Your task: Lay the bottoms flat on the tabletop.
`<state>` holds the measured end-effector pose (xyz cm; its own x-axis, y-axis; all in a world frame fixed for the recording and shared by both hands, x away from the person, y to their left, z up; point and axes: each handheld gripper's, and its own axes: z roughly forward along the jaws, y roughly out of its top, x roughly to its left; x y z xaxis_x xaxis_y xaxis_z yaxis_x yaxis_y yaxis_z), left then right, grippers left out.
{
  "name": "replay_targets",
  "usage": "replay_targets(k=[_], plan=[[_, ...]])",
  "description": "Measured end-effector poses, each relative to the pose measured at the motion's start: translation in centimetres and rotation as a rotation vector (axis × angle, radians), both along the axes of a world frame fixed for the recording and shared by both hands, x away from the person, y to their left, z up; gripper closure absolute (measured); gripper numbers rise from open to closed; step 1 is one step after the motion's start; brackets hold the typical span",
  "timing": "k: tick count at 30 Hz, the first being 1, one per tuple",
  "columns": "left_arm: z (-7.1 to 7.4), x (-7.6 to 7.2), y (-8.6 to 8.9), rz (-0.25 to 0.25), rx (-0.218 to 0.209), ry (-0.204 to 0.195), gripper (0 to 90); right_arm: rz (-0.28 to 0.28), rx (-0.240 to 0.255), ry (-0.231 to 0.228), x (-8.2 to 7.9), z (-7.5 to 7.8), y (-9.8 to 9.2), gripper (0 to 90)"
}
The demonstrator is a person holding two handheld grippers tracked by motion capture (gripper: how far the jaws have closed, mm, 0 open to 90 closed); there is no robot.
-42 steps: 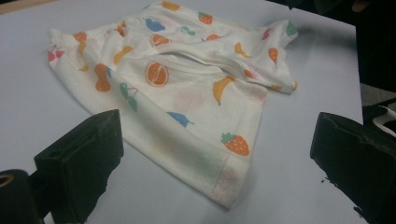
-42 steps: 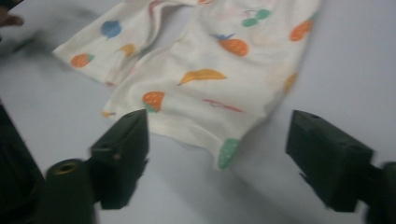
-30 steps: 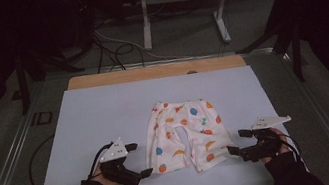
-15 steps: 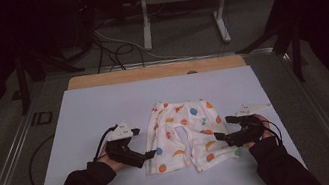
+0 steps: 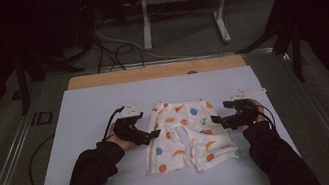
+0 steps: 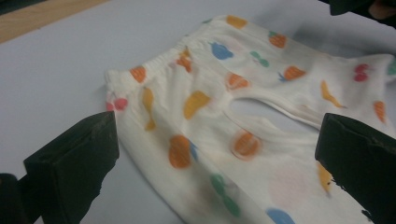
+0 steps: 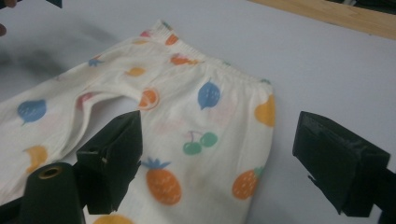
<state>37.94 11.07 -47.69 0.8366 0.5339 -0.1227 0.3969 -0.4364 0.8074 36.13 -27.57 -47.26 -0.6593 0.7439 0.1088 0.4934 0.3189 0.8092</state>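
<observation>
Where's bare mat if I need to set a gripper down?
Free: the white mat left of the left gripper, and the strip between the shorts waistband and the wooden edge. Crowded: beside both sides of the shorts, where the right gripper also reaches in.

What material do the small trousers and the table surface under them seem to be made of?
The trousers look like soft knitted cotton, matte cream with printed fruit; they wrinkle and the waistband gathers like elastic. The table surface seems a smooth, matte pale sheet, maybe plastic or laminate. The far strip looks like bare wood.
</observation>
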Motion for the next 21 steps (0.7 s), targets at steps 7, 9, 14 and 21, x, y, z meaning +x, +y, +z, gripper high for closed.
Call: replay_targets(k=[7,9,14,21], plan=[[-0.5,3.1,-1.7,0.054,0.015,0.014,0.4,-0.042,0.016,0.052,2.6,-0.2,0.3,15.3],[-0.7,3.9,-2.0,0.071,0.023,0.023,0.6,-0.073,0.028,0.060,3.6,-0.3,0.5,16.3],[-1.5,6.1,-2.7,0.137,0.047,0.048,5.4,-0.105,0.036,0.097,5.9,-0.5,1.1,25.2],[-3.2,8.4,-3.0,0.227,0.101,0.094,18.4,-0.179,0.001,0.139,8.7,-2.1,1.8,42.1]])
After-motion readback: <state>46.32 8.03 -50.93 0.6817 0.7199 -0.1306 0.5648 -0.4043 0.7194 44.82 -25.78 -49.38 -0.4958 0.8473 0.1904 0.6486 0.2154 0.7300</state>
